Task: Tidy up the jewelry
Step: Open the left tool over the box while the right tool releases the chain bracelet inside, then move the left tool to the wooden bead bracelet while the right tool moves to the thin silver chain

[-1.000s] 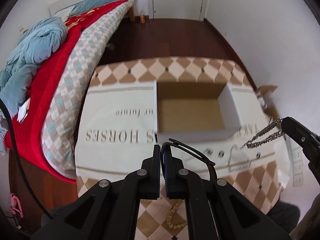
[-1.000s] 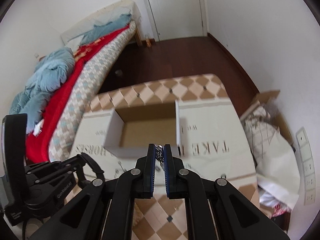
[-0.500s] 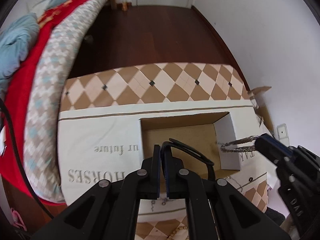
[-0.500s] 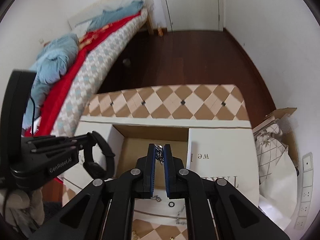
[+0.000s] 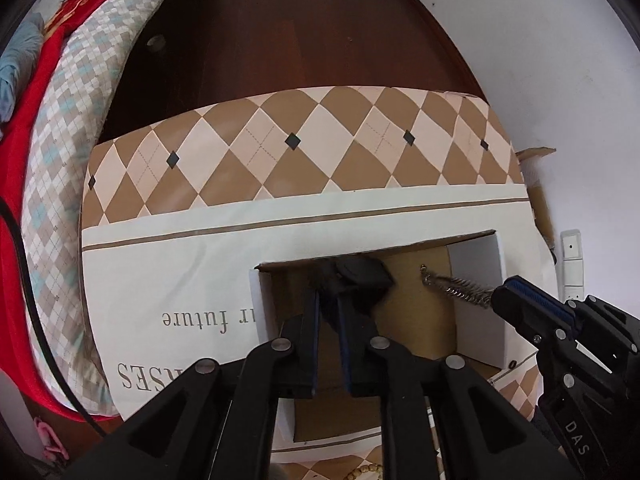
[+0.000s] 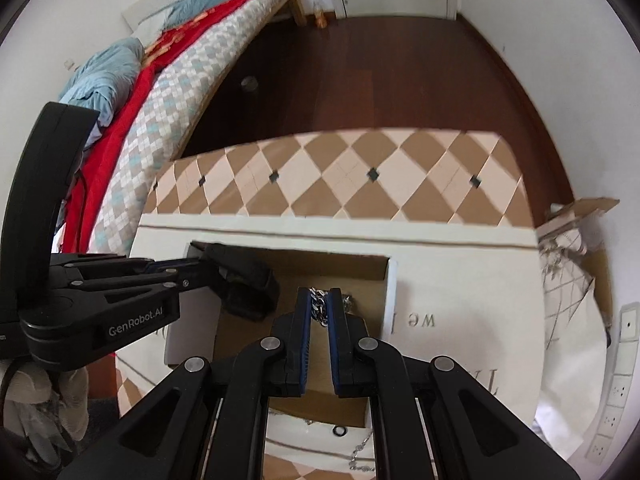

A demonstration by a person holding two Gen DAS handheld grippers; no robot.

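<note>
Counter (image 5: 280, 152), covered with a diamond-patterned cloth in tan and cream, beside a bed (image 6: 188, 80) with red and blue bedding. On the counter stood an open cardboard box (image 5: 478, 264), white outside, brown inside. Left tool (image 5: 329, 294), reaching down into the box, its jaws opening with a black band (image 5: 364, 274) at their tips; whether the pads pressed it could not be told. Right tool (image 6: 319, 308), also over the box, held narrow on a silver chain (image 6: 318, 306), which hung inside the box.
</note>
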